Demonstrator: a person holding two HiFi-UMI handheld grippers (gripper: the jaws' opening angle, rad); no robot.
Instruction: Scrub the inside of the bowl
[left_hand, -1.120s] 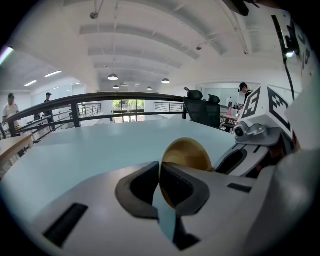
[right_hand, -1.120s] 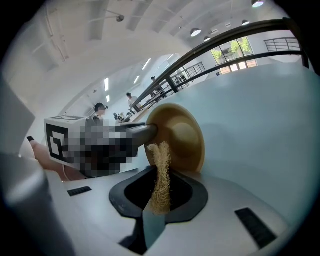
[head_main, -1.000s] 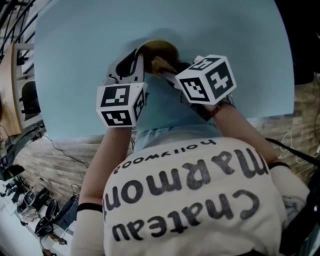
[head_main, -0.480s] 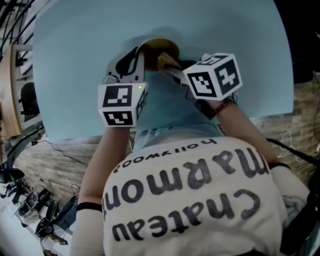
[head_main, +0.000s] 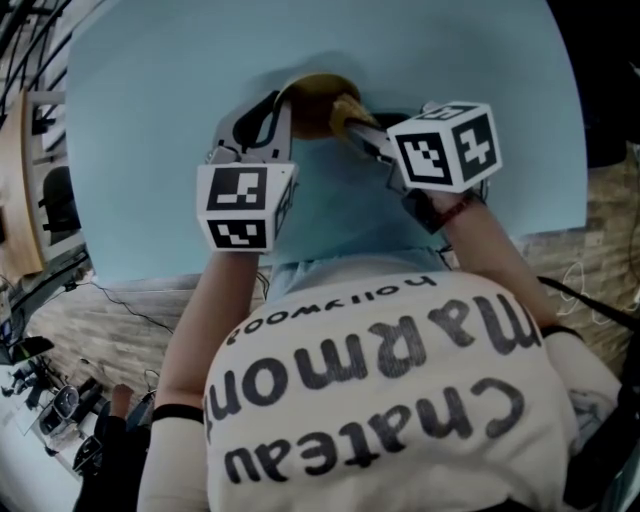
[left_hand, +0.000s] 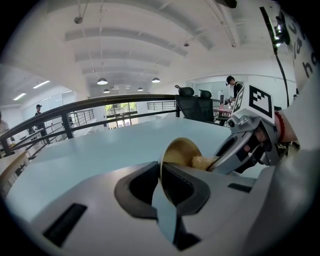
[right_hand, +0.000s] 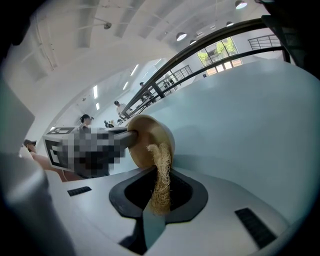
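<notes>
A tan bowl (head_main: 312, 98) stands tilted on its side on the light blue table (head_main: 460, 60), its hollow turned toward my right gripper. My left gripper (head_main: 283, 114) is shut on the bowl's rim; in the left gripper view the rim (left_hand: 163, 167) runs edge-on between the pads. My right gripper (head_main: 352, 112) is shut on a straw-coloured fibre scrubber (right_hand: 161, 175), whose tip lies against the inside of the bowl (right_hand: 150, 136). From the left gripper view the scrubber (left_hand: 202, 161) shows inside the bowl (left_hand: 183, 151), with the right gripper (left_hand: 234, 152) behind it.
The table's near edge (head_main: 330, 258) runs just below both grippers, against the person's body in a printed shirt (head_main: 380, 390). A dark railing (left_hand: 75, 112) and office chairs (left_hand: 192, 105) lie beyond the table's far side. Shelving (head_main: 40, 190) stands at the left.
My right gripper has slid to the right with the scrubber, which has moved across the bowl's inside toward its right side. The left gripper and the bowl have hardly moved.
</notes>
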